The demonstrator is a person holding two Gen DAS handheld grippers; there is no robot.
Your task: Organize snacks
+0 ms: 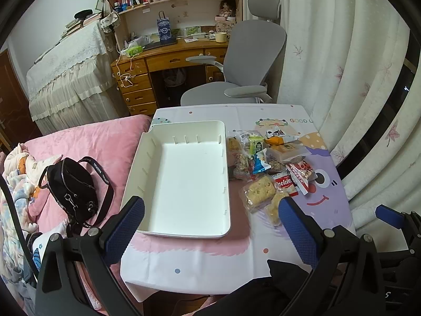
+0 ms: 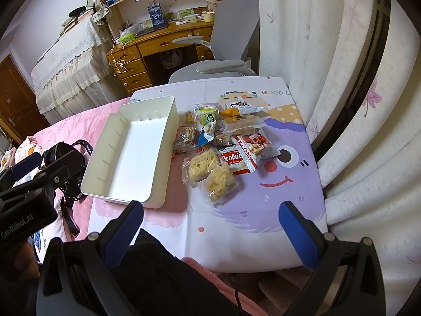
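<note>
Although nothing is held yet, both tools hang over the near edge of the tabletop (image 2: 236, 242) with jaws wide apart and empty.

Item: snack pile (image 2: 223, 142). Loose heap of wrapped snacks on the printed cloth, just right of the tray, its nearest wrappers almost against the tray's right wall. It lies ahead of the right gripper (image 2: 210, 233), between its two fingers in that view. From the left gripper (image 1: 211, 222) it lies ahead and off to the right. Judgement: the right hand is the nearer for a first pick.

Item: two rice-crisp packets (image 2: 210, 173). Clear wrappers at the near end of the pile, closest to the right jaws; each lies slantwise, long axis running from near right to far left.

Item: cookie packet (image 2: 232, 159). Red and white, just beyond the crisps, partly under a red-striped wrapper.

Container: white tray (image 1: 147, 163). Open rectangular bin with slotted inner walls and no dividers fitted; long axis runs away from the person. Contents: none. It sits directly ahead of the left jaws.

Judgement: sorting not begun; the carry runs leftward from pile to tray.
</note>
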